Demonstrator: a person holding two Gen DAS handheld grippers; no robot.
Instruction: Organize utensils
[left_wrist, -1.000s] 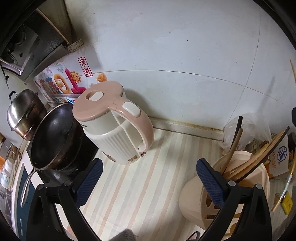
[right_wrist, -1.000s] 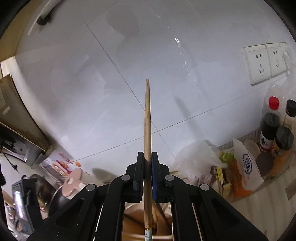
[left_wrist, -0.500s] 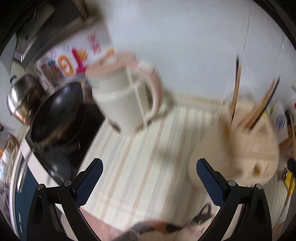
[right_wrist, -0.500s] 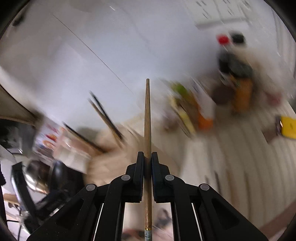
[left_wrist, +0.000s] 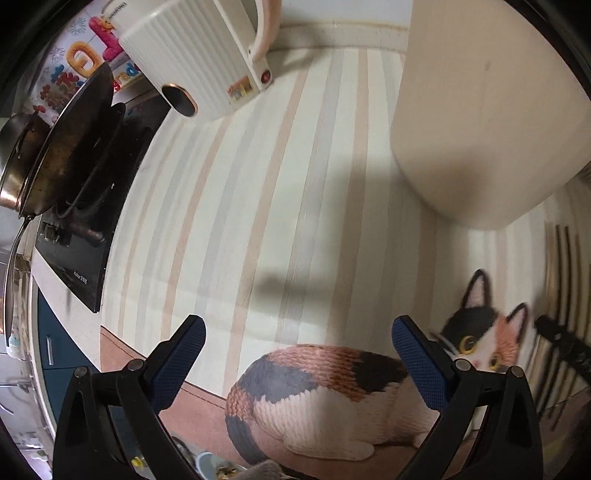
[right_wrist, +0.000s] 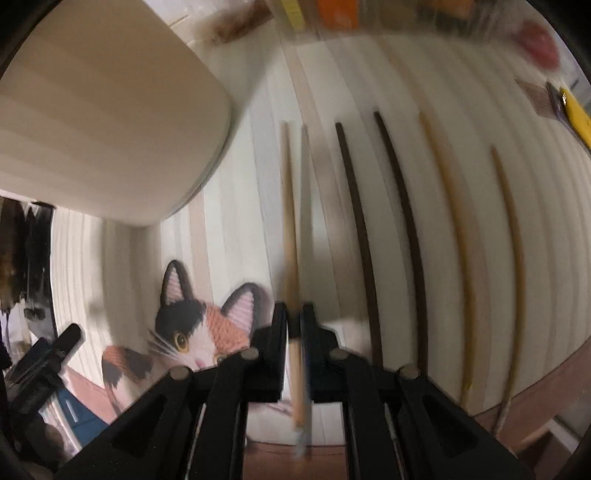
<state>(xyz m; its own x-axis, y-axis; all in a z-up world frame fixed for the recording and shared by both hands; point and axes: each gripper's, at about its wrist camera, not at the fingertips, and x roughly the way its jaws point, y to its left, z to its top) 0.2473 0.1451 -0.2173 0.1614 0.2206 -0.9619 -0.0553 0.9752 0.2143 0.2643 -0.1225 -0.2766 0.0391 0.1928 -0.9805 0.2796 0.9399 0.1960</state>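
Chopstick (right_wrist: 291, 221) is clamped in the right gripper (right_wrist: 294, 325), low over the striped mat (right_wrist: 240, 221), beside four loose chopsticks (right_wrist: 413, 236). Holder (right_wrist: 103, 122) contents hidden. Left gripper (left_wrist: 295, 354) gapes wide, holding nothing.

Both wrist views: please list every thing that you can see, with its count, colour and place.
Chopstick: one, light wood, held in the right gripper.
Chopsticks on mat: four; two dark, two light, side by side right of the held one.
Utensil holder: one, beige, on mat.
Mat: one, cream striped, cat picture at the near edge.
Kettle: one, white and pink, far left.
Wok: one, black, on the stove.
Pot: one, steel, behind the wok.
Left gripper: black, blue pads, open, empty.
Right gripper: black, shut on the chopstick.
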